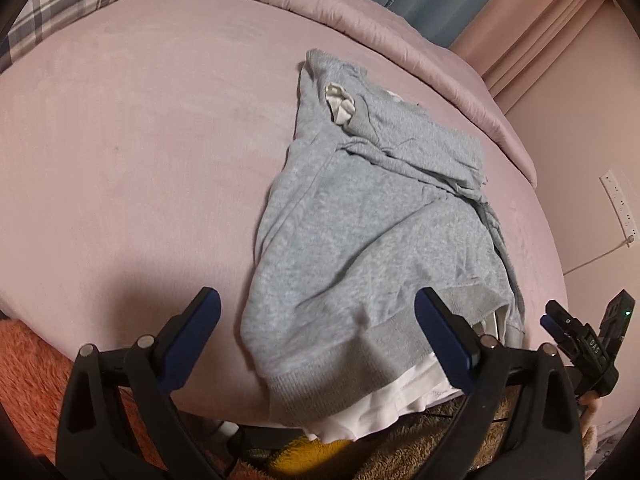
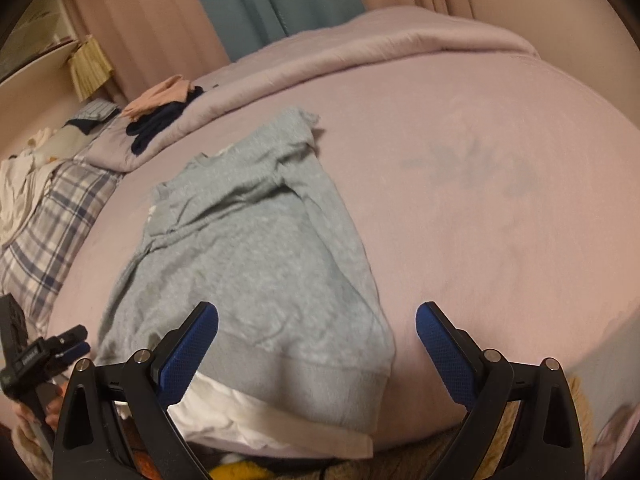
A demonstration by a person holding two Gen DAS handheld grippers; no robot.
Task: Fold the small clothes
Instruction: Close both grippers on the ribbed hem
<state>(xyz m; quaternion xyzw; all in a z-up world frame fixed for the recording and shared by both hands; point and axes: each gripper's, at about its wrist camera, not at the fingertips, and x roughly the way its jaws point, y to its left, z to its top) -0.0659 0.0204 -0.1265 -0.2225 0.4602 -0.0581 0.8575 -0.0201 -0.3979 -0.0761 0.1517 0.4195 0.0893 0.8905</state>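
Observation:
A light grey sweatshirt [image 1: 360, 216] with a white inner layer lies on the pink bed [image 1: 120, 140], sleeves folded in over its body, ribbed hem and white lining hanging over the near edge. It also shows in the right wrist view [image 2: 248, 248]. My left gripper [image 1: 318, 320] is open and empty, just above the hem near the bed edge. My right gripper [image 2: 318, 332] is open and empty over the hem's right corner. The right gripper shows at the right edge of the left view [image 1: 576, 332], and the left gripper at the left edge of the right view [image 2: 48, 352].
A rolled pink duvet [image 2: 360, 56] runs along the far side of the bed. Dark and peach clothes [image 2: 160, 116] lie on it. A plaid pillow [image 2: 52, 220] sits at the left. Orange and yellow fuzzy fabric [image 1: 28, 372] lies below the bed edge. Curtains [image 2: 248, 0] hang behind.

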